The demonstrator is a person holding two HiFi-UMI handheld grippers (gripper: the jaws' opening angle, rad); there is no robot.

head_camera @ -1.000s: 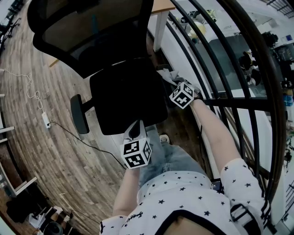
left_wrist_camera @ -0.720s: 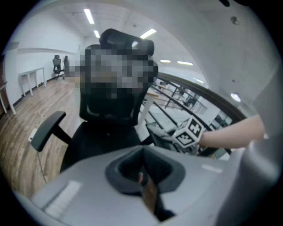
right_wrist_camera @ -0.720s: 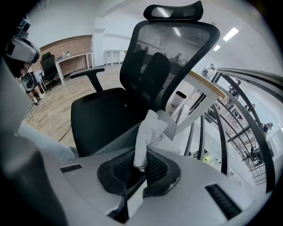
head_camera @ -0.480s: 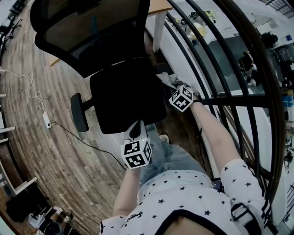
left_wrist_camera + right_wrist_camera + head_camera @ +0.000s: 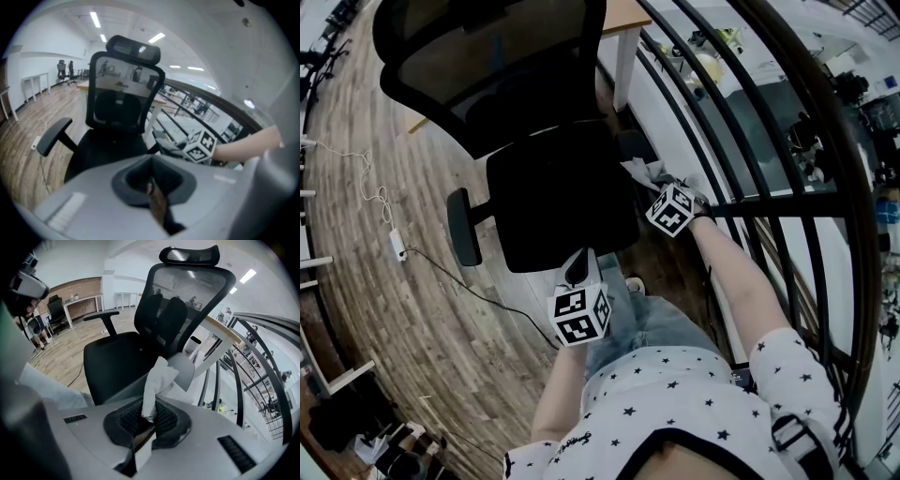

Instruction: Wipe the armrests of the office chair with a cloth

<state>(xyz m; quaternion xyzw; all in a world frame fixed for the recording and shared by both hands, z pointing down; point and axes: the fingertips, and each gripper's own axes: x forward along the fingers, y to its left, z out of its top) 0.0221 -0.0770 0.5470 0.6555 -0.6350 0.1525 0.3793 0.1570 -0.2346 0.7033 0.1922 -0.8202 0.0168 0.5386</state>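
The black office chair point(image 5: 562, 197) stands in front of me, facing me, with its mesh back point(image 5: 187, 291) upright. My right gripper point(image 5: 656, 186) is shut on a white cloth point(image 5: 157, 380), which rests on the chair's right armrest point(image 5: 183, 369) beside the railing. In the head view the cloth point(image 5: 645, 172) lies bunched on that armrest point(image 5: 634, 146). The other armrest point(image 5: 463, 228) is bare. My left gripper point(image 5: 575, 270) hovers at the seat's front edge, off the chair, jaws together with nothing between them point(image 5: 151, 187).
A black metal railing point(image 5: 741, 202) runs close along the chair's right side. A desk leg point(image 5: 625, 56) stands behind the chair. A white cable and power strip point(image 5: 394, 246) lie on the wooden floor to the left. My knees are just below the seat.
The right gripper has slid a little along the right armrest toward me, taking the cloth with it. The left gripper has stayed where it was.
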